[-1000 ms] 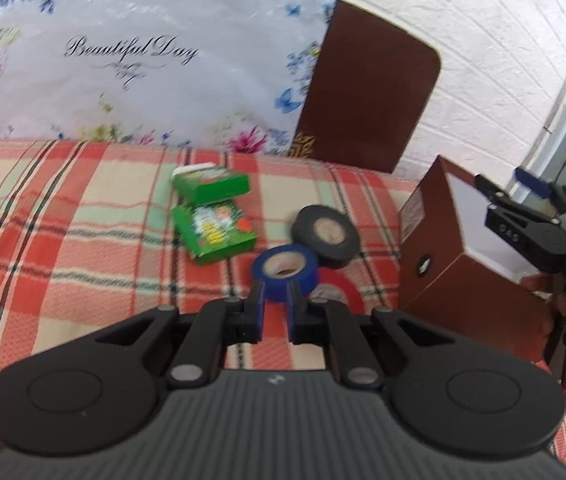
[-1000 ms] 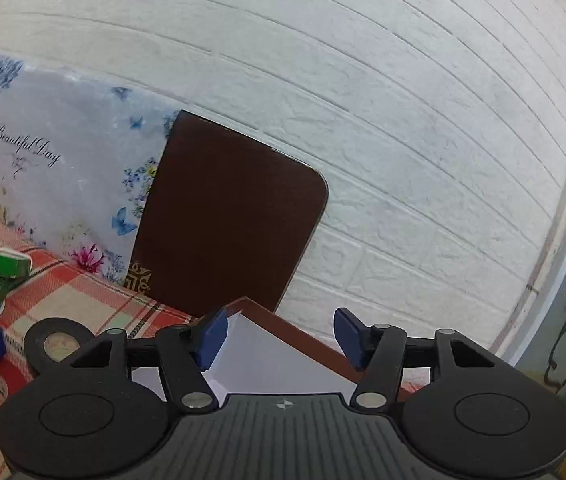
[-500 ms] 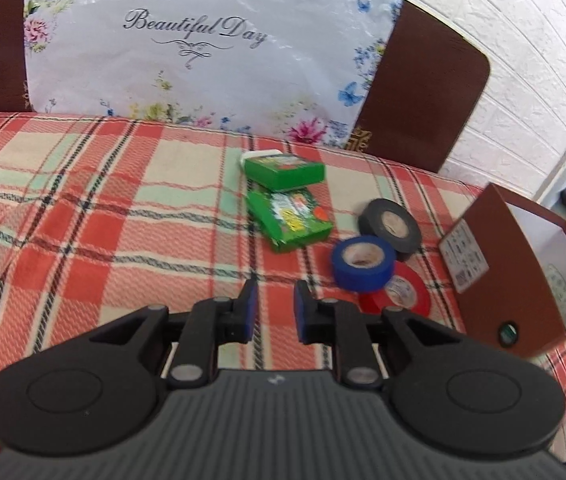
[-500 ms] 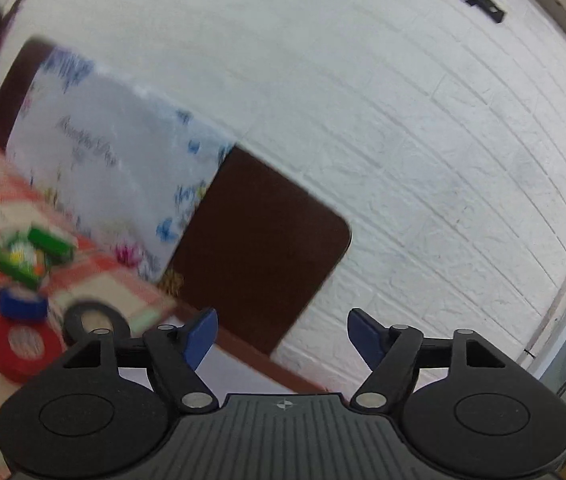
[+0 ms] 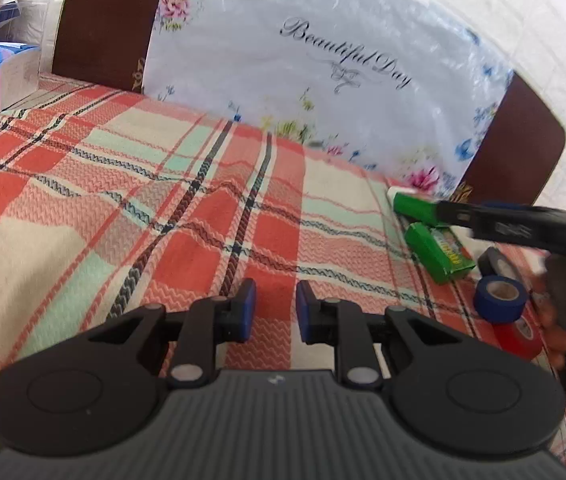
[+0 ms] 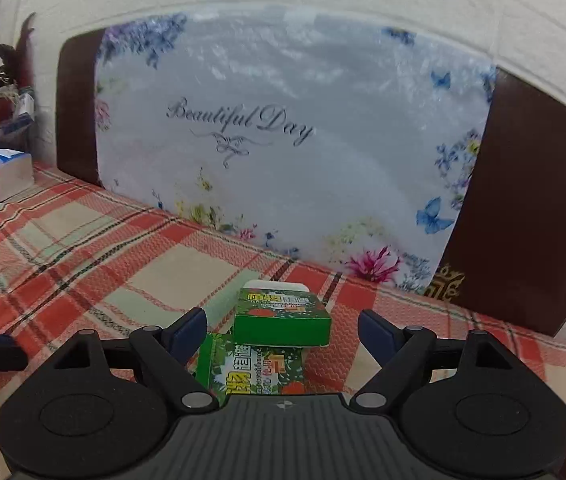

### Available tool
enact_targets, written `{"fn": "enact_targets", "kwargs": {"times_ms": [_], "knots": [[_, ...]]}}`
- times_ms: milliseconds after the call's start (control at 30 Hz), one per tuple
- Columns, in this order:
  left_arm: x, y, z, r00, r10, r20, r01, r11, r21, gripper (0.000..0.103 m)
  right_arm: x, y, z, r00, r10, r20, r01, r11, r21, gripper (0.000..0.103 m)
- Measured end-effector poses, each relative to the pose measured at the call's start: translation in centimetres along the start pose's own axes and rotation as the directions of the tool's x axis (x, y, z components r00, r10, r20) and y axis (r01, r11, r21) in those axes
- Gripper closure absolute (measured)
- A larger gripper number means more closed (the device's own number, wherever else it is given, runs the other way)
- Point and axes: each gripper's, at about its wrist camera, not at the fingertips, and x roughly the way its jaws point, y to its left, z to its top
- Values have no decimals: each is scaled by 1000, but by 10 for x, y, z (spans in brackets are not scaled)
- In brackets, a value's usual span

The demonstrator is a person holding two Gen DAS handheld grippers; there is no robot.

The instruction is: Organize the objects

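lower green box (image 6: 251,372) partly behind right hand-held gripper (image 6: 282,328), red tape (image 5: 517,334) half hidden

Right gripper (image 6: 281,330) swung from brown box to green boxes (image 6: 282,322), jaws opened wider; left gripper (image 5: 276,308) apparently parted slightly.

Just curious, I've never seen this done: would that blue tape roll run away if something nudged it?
Probably not: the blue tape roll lies flat, hole up, so it should slide rather than roll. The woven plaid cloth looks grippy. It seems light and stiff.
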Motion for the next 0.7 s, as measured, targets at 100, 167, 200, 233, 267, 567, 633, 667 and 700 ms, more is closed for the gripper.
{"fn": "enact_targets", "kwargs": {"times_ms": [100,167,200,233,267,567,633,667,700], "knots": [[3,-6,0,1000,-5,24,4,1000,30,77,26,-1,7,998,-2,-57,4,999,49,25],[3,1,2,999,-35,34,35,999,2,77,39,1,9,995,-3,-97,8,999,50,43],[3,7,3,998,-52,38,54,998,-31,77,44,2,10,993,7,-120,-1,999,46,44],[4,14,3,997,-64,44,67,995,-72,77,44,4,10,993,7,-119,-2,999,39,44],[4,21,4,996,-70,52,76,990,-116,77,43,8,10,993,4,-116,-1,1000,24,44],[5,43,6,990,-132,50,141,950,-279,77,-57,44,-13,989,142,31,-140,988,-64,44],[5,42,9,991,-132,26,134,951,-279,77,-81,39,-39,989,149,8,-149,988,-46,44],[5,40,11,992,-125,6,122,955,-270,77,-92,35,-53,990,143,-6,-144,989,-34,44],[3,34,14,994,-113,-14,105,962,-253,77,-104,30,-68,991,134,-16,-135,991,-25,44]]}}
